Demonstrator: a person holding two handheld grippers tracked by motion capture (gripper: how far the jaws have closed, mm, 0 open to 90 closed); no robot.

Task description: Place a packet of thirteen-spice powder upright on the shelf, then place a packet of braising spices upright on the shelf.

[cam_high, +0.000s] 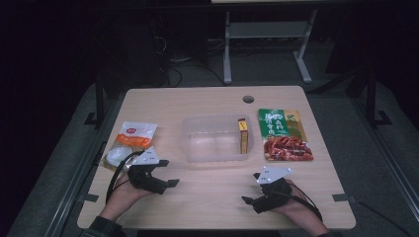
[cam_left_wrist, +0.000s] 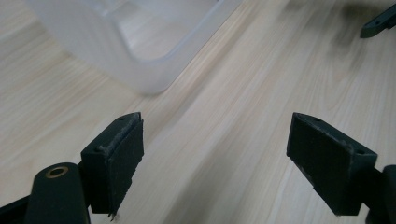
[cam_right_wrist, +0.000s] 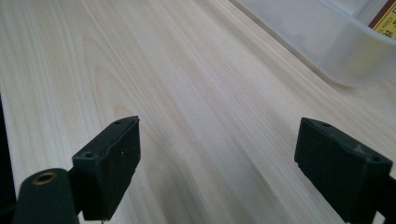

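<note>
Dim room w/ dark floor, light wood table [cam_high: 217, 202] in middle. Clear plastic bin [cam_high: 216, 140] at table centre, small yellow box [cam_high: 242, 137] standing inside against its right wall. Green/red snack pouch [cam_high: 284, 134] just right of bin, orange/white pouch [cam_high: 131, 140] well left of it. Left gripper [cam_high: 168, 173] near front-left of bin, jaws spread wide, nothing btwn. Right gripper [cam_high: 251, 188] front-right, jaws also wide apart, empty, over bare wood.

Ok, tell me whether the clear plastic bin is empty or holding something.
Not empty: the clear plastic bin holds one yellow and red box, standing on edge against its right wall; the rest looks bare.
</note>
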